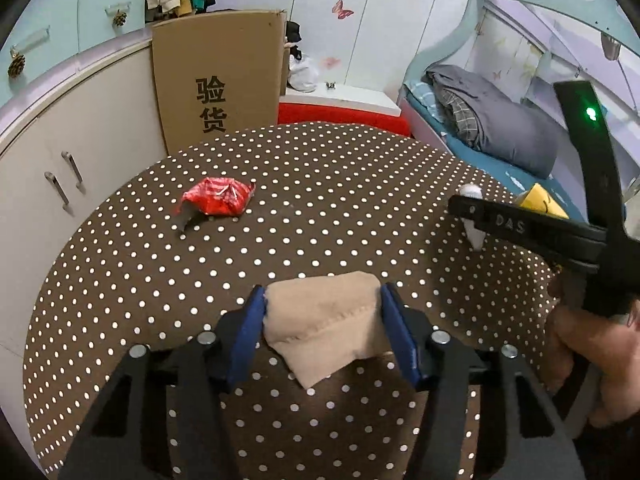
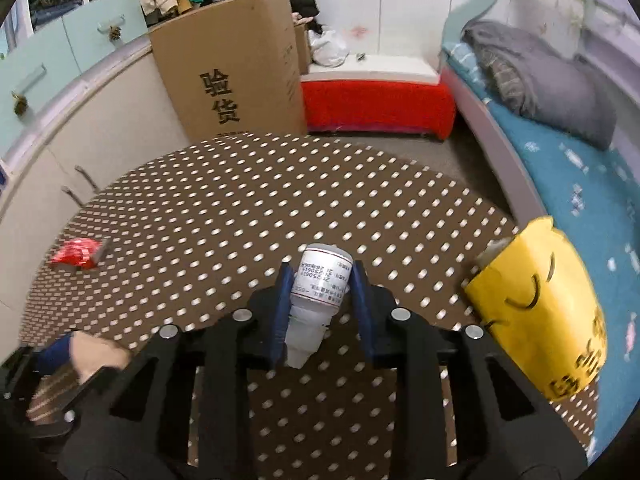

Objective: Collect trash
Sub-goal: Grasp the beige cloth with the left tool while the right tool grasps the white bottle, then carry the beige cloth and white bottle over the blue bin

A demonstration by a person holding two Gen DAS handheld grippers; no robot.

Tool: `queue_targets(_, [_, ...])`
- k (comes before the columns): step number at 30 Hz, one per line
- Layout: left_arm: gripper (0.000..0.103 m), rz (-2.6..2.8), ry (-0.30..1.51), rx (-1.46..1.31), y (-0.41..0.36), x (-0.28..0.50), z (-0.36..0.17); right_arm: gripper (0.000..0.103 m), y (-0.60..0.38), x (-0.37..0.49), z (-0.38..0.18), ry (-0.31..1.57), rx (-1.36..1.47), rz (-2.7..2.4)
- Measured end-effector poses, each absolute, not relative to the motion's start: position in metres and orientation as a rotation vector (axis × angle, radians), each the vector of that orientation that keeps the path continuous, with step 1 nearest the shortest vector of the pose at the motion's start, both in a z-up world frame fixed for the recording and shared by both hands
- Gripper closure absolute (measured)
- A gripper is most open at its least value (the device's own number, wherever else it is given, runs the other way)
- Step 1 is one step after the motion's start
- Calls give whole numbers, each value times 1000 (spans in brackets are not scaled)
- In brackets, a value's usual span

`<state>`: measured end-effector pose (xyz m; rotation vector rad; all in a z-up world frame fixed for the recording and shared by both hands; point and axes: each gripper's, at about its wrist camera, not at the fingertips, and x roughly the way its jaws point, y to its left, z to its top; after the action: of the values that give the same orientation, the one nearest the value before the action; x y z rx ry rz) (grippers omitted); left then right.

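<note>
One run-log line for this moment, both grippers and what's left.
left gripper: shut on cloth | right gripper: shut on bottle | red wrapper: on table | yellow bin: right of bottle

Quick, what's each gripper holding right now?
Left gripper: shut on the tan cloth.
Right gripper: shut on the small white bottle.

Dotted table (image 1: 320, 200), red wrapper (image 1: 218, 197), yellow bin (image 2: 540, 312)
</note>
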<state>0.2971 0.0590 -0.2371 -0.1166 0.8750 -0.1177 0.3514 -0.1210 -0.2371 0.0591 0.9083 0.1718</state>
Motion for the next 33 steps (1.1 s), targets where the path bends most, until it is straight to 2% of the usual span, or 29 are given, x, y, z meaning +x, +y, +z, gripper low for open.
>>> queue_targets(5, [61,-132,846,-108,58,276,-233,75,-143,304,-224,877,143,215])
queue_targets(7, [77,-141,847,-122,59,267,-232,76,-154,285,-220,873,184,232])
queue_targets(11, [78,-145,859,-118,55,249,-229,78,-178,250,-209,856,227,223])
queue_targets(12, [76,-134,860,-111,54,245,-229,78,-186,239,-205,849,238,220])
queue_targets(14, [61,-148,857,-109,50,241,-227,78,-195,225,-200,836,245,216])
queue_targets(15, [36,-147,848,-98,48,238,-226,78,-197,221,-197,832,251,217])
queue_targets(16, [18,-134,837,-80,46,236,-225,78,-200,215,-195,827,255,219])
queue_targets(23, [18,-105,906,23,34,263,-241,78,-207,196,-196,819,282,236])
queue_targets(25, [42,-133,905,27,33,265,-241,78,-211,192,-199,820,296,235])
queue_targets(27, [50,-142,900,52,29,264,-240,79,-218,187,-200,818,310,234])
queue_targets(28, [62,-146,896,50,28,262,-239,79,-220,185,-201,815,316,232])
queue_targets(30, [71,-154,899,36,27,261,-239,79,-224,180,-200,810,323,227])
queue_targets(33, [73,-189,899,-17,26,258,-235,79,-232,175,-195,796,332,226])
